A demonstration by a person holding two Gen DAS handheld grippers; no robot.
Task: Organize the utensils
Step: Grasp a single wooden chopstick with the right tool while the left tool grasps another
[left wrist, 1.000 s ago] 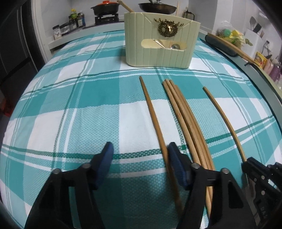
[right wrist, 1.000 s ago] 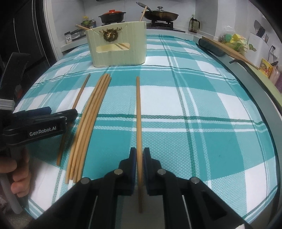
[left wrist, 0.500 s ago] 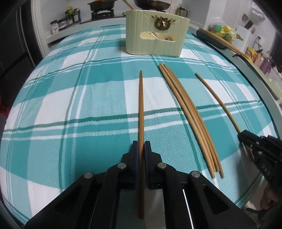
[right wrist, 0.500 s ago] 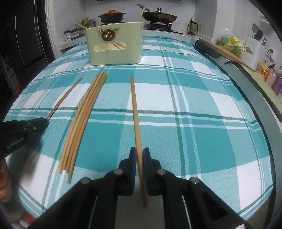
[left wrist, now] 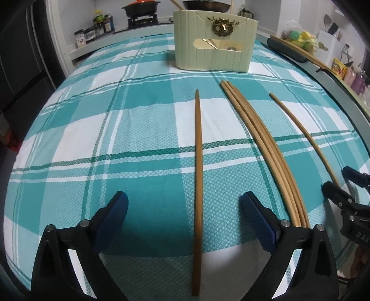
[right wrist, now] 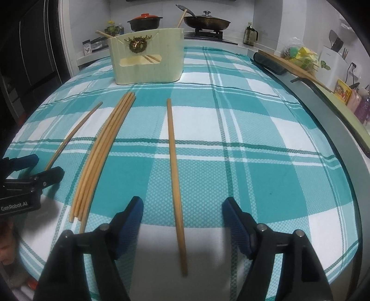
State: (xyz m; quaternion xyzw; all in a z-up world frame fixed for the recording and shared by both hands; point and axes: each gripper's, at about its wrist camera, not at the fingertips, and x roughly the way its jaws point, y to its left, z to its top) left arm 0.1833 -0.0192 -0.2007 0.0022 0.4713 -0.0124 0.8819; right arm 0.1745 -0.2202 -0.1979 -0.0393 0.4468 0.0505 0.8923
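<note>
Wooden chopsticks lie on the teal plaid tablecloth (left wrist: pixel 143 129). My left gripper (left wrist: pixel 183 222) is open, with a single dark chopstick (left wrist: pixel 198 162) lying between its fingers. A bundle of several chopsticks (left wrist: pixel 266 148) lies to its right. My right gripper (right wrist: pixel 182 222) is open, with another single chopstick (right wrist: pixel 174 166) lying between its fingers; the bundle (right wrist: pixel 104 148) lies to its left. A cream utensil holder (left wrist: pixel 215 48) with a gold wreath badge stands at the far side, with utensils inside; it also shows in the right wrist view (right wrist: pixel 148 58).
A long dark tray (right wrist: pixel 270 62) with a wooden board lies along the table's right edge. A stove with a red-lidded pot (right wrist: pixel 144 22) and a pan (right wrist: pixel 207 22) stands behind. Bottles and packets (right wrist: pixel 346 92) crowd the right counter.
Both grippers were shut on their chopsticks half a second ago. Both have now opened wide, and the chopsticks lie on the cloth between the fingers.
</note>
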